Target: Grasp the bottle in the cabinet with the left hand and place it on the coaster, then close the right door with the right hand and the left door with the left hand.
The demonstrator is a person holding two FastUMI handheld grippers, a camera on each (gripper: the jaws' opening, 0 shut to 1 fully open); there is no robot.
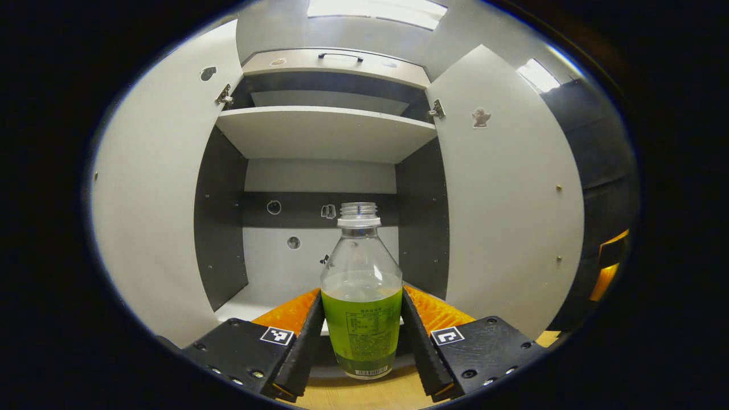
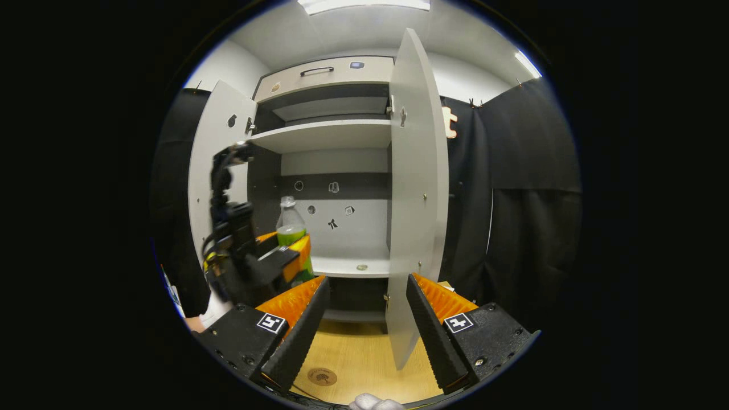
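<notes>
Bottle (image 1: pixel 361 296) sits clamped in left gripper (image 1: pixel 361 336); keep it upright, lower onto coaster (image 2: pixel 322 376) at bottom centre. Right gripper (image 2: pixel 364 319) gapes wide.

Pale ceiling with bright light panels (image 2: pixel 364 4), black cloth wall (image 2: pixel 529 171), and light wooden floor (image 2: pixel 364 353).

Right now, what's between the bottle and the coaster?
Only bare wooden tabletop, in the right gripper view. The bottle sits in the left hand-held gripper above it; the coaster lies nearer the camera.
</notes>
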